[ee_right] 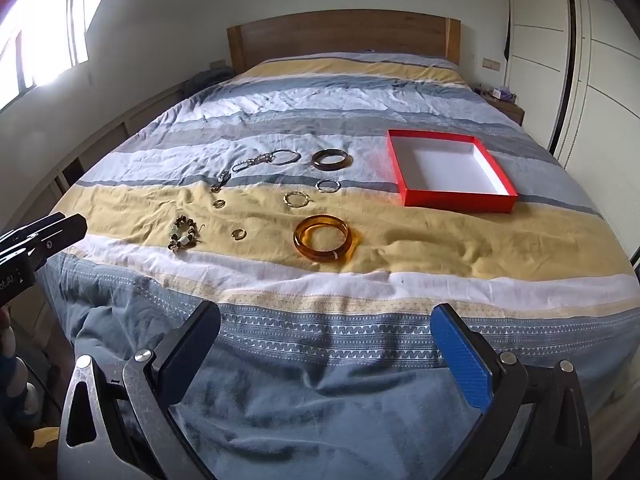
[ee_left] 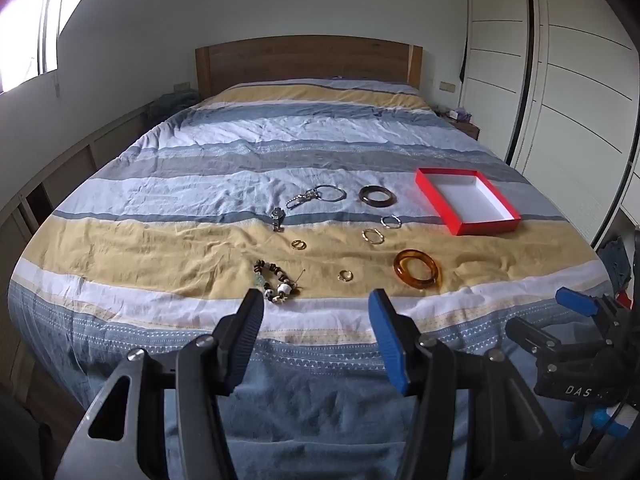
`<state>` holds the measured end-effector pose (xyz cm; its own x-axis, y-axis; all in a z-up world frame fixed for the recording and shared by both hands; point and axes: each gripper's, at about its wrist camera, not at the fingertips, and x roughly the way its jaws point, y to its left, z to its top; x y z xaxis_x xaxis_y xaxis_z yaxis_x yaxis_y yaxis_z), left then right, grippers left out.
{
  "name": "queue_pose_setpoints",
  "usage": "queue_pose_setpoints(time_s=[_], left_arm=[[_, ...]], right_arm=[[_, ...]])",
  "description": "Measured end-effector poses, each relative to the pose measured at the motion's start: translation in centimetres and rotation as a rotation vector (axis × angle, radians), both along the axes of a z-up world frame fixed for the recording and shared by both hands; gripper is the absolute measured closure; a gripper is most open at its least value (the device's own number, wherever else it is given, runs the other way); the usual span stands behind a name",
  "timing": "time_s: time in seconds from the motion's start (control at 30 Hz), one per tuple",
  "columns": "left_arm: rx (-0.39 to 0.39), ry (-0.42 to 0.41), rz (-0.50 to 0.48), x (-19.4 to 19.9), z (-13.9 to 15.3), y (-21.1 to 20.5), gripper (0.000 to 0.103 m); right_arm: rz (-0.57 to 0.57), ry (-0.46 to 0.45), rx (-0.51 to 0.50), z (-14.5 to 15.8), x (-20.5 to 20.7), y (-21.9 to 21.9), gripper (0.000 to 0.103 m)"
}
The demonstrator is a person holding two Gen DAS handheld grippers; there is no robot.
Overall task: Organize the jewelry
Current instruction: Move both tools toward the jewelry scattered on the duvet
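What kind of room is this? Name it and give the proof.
A bedroom, most likely. A made bed with a striped duvet fills the view, a wooden headboard stands against the far wall, and tall white wardrobe doors line the right side.

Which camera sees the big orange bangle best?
The right wrist view: the orange bangle looks bigger and rounder there, nothing covering it. The left wrist view shows it too, smaller and squashed, off to the right above the open tongs.

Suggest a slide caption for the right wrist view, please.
Open right gripper faces jewelry beside a red box.
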<state>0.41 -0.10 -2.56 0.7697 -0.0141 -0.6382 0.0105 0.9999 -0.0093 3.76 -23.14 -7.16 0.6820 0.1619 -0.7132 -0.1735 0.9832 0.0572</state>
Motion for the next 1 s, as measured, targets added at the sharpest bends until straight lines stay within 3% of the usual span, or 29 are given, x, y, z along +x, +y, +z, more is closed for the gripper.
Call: queue_pose_setpoints(time_s=[1.0], left_arm=[[0.019, 0.063, 0.053, 1.0, -0.4, 1.1, 0.051]], right_arm=[[0.01, 0.028, 0.009, -0.3, 0.5, 0.0, 0.0]])
